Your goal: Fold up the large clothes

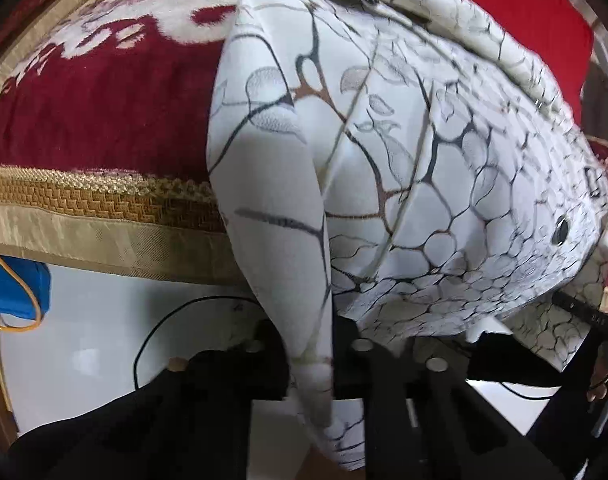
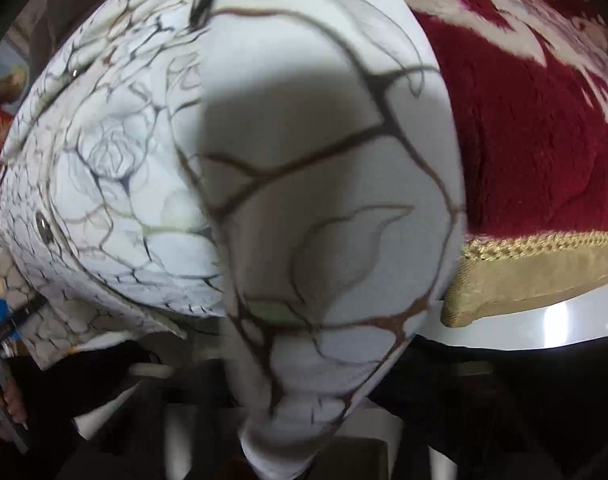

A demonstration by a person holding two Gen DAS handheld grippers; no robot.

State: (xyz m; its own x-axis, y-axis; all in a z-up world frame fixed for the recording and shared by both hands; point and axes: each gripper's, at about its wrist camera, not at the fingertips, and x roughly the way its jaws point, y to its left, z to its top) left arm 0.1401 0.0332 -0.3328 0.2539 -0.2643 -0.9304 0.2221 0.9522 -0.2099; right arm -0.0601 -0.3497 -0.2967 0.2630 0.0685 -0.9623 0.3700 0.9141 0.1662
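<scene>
Left wrist view shows me the garment, a large white piece printed with dark vein-like lines, spread over the blanket with its near edge hanging off the front. I judge it light, soft and limp, likely to sag and slide wherever I don't hold it, so the near hem corners are the sensible grip points. My left gripper is pinched tight on a hanging fold of that hem. In the right wrist view the right gripper is likewise pressed together on a bunch of cloth at the near edge, though the fabric hides its fingertips. The deep red plush blanket should drag on the cloth a little. Its gold trim runs along the near side. A snap button sits at the far right and could snag. Below left lie a black cable and a blue bag, both clear of the work.
</scene>
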